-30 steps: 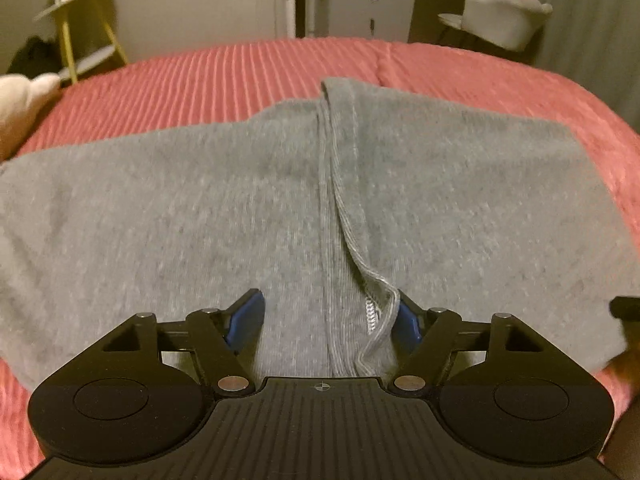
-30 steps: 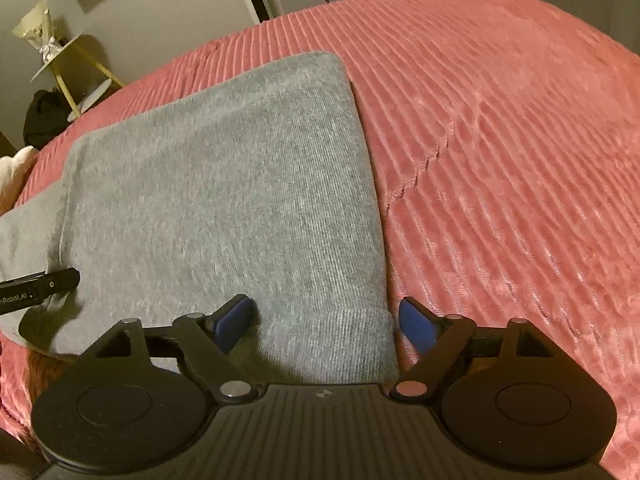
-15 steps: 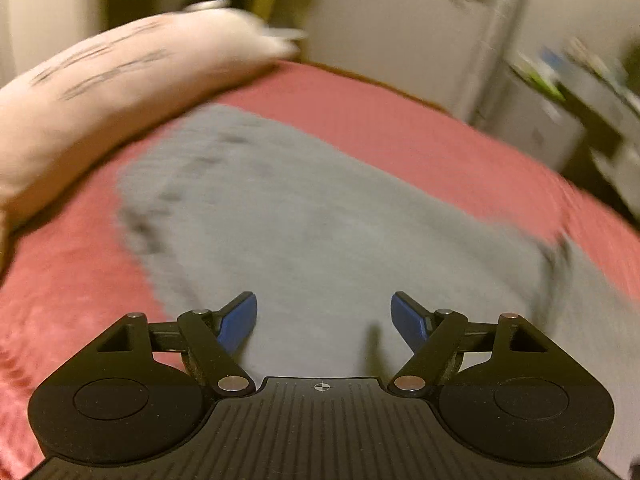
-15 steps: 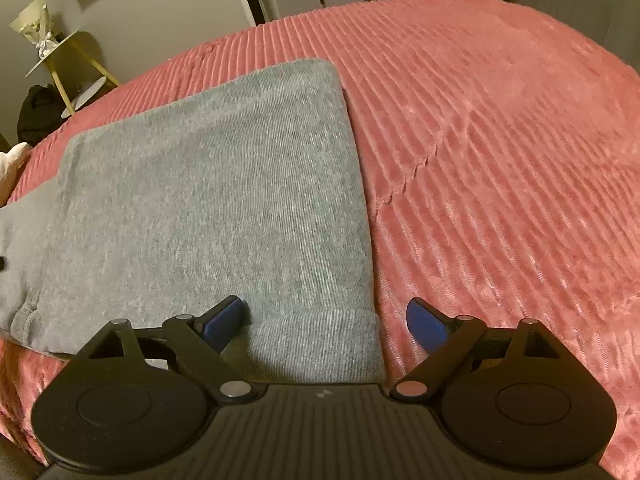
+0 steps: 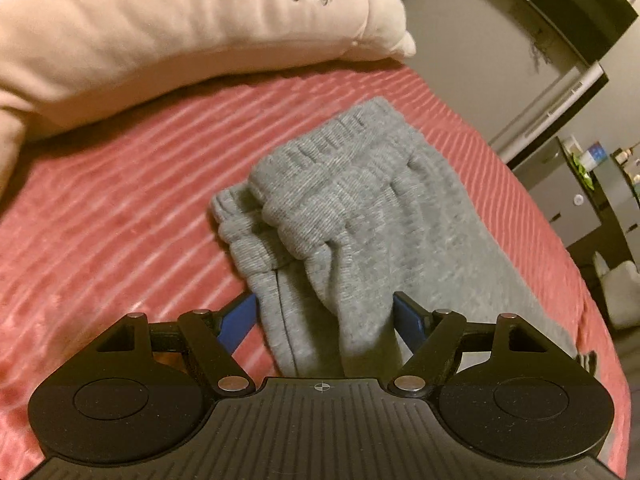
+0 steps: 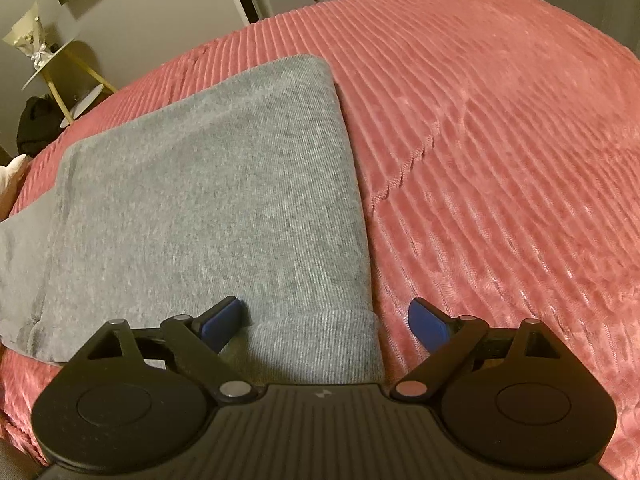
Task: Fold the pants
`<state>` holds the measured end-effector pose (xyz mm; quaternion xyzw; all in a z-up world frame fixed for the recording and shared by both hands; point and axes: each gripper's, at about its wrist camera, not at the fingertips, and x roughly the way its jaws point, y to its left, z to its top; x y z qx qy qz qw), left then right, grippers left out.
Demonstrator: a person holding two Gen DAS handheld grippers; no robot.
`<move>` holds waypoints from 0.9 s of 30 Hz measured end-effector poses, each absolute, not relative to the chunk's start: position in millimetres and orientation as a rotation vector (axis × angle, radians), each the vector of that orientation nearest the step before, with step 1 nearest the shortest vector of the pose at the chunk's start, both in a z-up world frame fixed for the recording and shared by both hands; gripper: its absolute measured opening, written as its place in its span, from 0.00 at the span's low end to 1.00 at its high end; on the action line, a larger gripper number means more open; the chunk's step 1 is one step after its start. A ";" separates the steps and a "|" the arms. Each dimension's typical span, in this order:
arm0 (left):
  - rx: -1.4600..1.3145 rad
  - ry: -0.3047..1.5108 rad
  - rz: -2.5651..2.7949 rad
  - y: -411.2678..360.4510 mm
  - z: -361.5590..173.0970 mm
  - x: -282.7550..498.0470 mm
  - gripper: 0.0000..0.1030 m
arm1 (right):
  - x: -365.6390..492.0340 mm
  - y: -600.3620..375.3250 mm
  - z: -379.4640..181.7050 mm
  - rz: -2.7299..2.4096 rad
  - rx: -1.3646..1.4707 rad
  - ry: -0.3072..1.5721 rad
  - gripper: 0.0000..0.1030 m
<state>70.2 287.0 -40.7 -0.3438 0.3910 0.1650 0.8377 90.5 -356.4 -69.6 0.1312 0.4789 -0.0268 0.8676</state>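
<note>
— Well, what lies under your grippers?

— Your bed (image 6: 500, 128) carries a ribbed red cover, and the grey pants (image 6: 208, 200) lie flat across it. A cream pillow (image 5: 160, 28) lettered "Happy every day!" rests at the bed's far side in your left view.

— And the pants' ends?

— The gathered waistband (image 5: 320, 184) sits bunched ahead of your left gripper (image 5: 325, 316); a ribbed cuff (image 6: 320, 340) lies at your right gripper (image 6: 326, 316).

— State of your jaws?

— Both spread. Your left jaws straddle a raised fold of the pants without pinching it. Your right jaws stand wide, one blue pad (image 6: 222, 318) on the cloth, the other over the cover.
</note>
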 end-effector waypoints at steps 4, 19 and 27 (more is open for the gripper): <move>-0.792 0.783 0.334 293.2 -48.0 72.4 0.78 | 92.0 -356.8 -71.0 -0.057 0.283 1.005 0.90; -0.807 0.656 0.281 292.6 -45.3 62.1 0.46 | 95.5 -357.1 -74.3 -0.055 0.286 1.016 0.91; -0.818 0.681 0.328 285.3 -44.0 75.8 0.29 | 96.3 -356.1 -73.9 -0.056 0.287 1.016 0.92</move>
